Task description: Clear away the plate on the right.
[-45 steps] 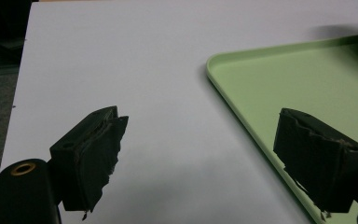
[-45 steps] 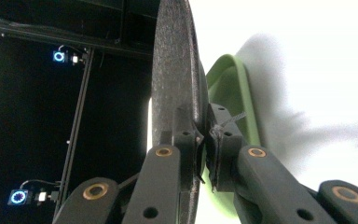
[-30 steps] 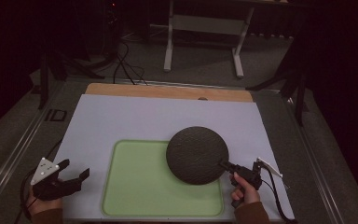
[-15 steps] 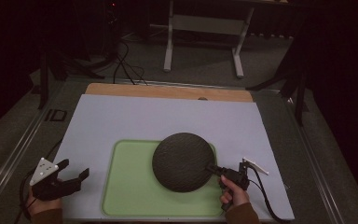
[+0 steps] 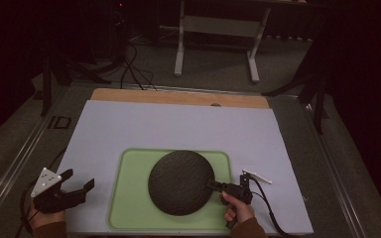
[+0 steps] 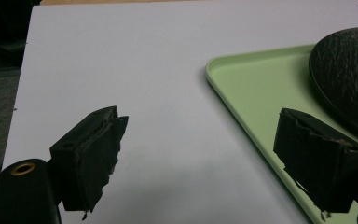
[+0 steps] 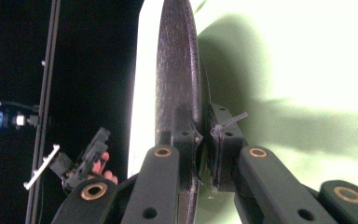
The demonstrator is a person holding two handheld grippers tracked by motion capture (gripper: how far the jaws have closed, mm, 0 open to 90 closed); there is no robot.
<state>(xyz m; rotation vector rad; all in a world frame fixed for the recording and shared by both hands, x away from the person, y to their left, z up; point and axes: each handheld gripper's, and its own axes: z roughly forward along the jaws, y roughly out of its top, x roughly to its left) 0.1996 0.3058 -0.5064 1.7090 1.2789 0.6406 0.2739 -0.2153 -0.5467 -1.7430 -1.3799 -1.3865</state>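
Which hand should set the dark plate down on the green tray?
Right. The right gripper is already clamped on the dark plate over the green tray; the left gripper is open, off to the side.

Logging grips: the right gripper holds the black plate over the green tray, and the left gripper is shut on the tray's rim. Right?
Not quite. The left gripper is open, its jaws apart over the white table beside the tray, as the left gripper view shows. The right gripper does hold the plate over the tray.

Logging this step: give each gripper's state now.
Left gripper: open, holding nothing.
Right gripper: shut on the black plate, over the green tray.
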